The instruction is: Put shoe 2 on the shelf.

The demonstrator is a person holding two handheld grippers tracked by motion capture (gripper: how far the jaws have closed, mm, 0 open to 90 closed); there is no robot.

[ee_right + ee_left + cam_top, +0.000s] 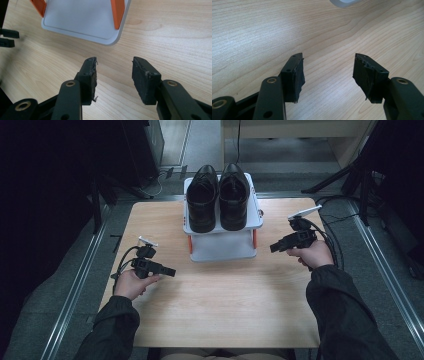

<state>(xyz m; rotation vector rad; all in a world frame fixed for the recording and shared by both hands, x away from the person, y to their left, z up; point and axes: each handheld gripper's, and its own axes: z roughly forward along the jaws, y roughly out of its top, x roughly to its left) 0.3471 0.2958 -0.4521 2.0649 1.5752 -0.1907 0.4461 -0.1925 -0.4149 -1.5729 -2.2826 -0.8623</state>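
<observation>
1. My left gripper [170, 271] has its two black jaws standing wide apart with nothing between them; below them is only the light wooden table [225, 310].
2. My right gripper [274, 247] also has its jaws apart and empty. Ahead of them I see the base of the white two-level plastic shoe rack with orange posts [82, 22].
3. The pair of black leather lace-up shoes [218, 197] stands side by side on the top shelf of this rack, beyond both my grippers and between them, toes toward me.
4. I judge each shoe as moderately heavy, with a stiff sole and heel but a softer upper (polished leather, so probably a little slippery for the pads).
5. I think the best place to hold is the rim of the opening near the heel, one jaw inside and one outside; the rounded toe would probably slip out.
6. The rack looks light, so I would lift the shoe straight up, so that I do not drag the rack.
</observation>
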